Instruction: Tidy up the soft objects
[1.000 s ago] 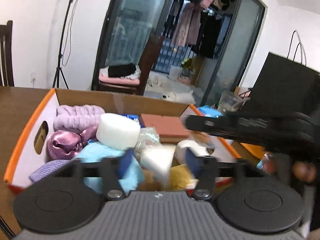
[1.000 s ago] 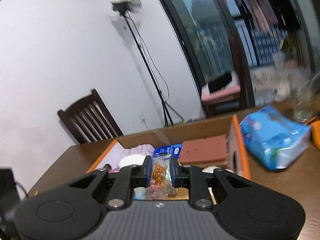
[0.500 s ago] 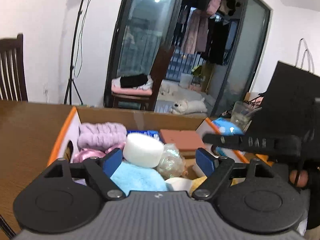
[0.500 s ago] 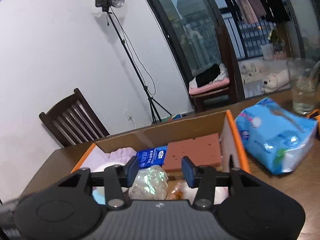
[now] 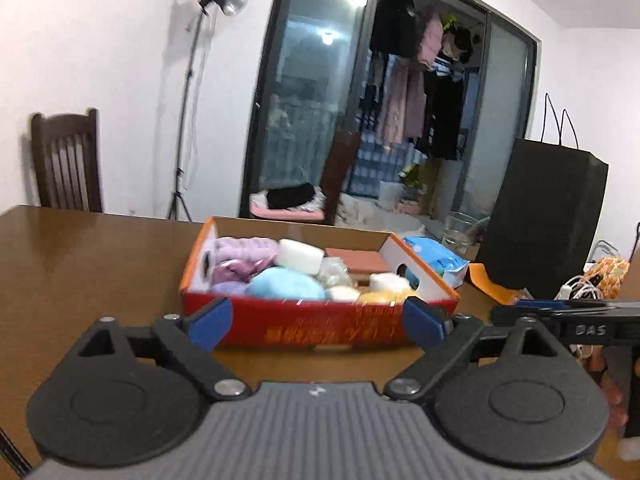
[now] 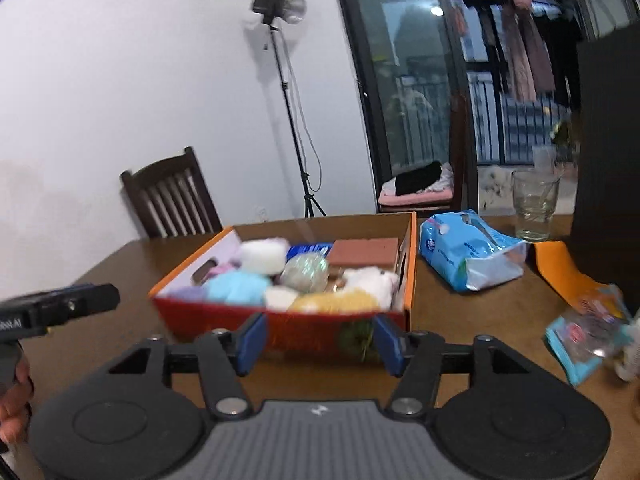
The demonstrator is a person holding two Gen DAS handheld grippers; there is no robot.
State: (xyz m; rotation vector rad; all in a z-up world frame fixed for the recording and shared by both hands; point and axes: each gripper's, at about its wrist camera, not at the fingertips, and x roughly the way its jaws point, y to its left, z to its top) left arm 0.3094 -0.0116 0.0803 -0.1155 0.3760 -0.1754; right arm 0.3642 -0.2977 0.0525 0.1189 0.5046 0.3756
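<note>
An orange and red cardboard box [image 5: 320, 322] [image 6: 280, 330] stands on the brown table, filled with soft items: a purple cloth [image 5: 244, 250], a white foam roll [image 5: 300, 256] [image 6: 262, 258], a light blue plush [image 5: 286, 286] [image 6: 236, 288], a clear crinkly bag [image 6: 304, 274], a brick-red sponge [image 5: 356, 260] [image 6: 364, 252] and a yellow plush [image 6: 334, 302]. My left gripper [image 5: 318, 320] is open and empty, just in front of the box. My right gripper [image 6: 320, 342] is open and empty, also in front of the box.
A blue tissue pack [image 6: 470, 254] [image 5: 434, 260] lies right of the box. A glass [image 6: 534, 204], a black paper bag [image 5: 544, 216], an orange envelope [image 6: 560, 268] and a blue snack packet [image 6: 588, 334] sit at the right. A wooden chair [image 6: 172, 196] stands behind the table.
Both grippers opened and pulled back from over the box toward the near table edge. The right one released the small snack packet it held into the box.
</note>
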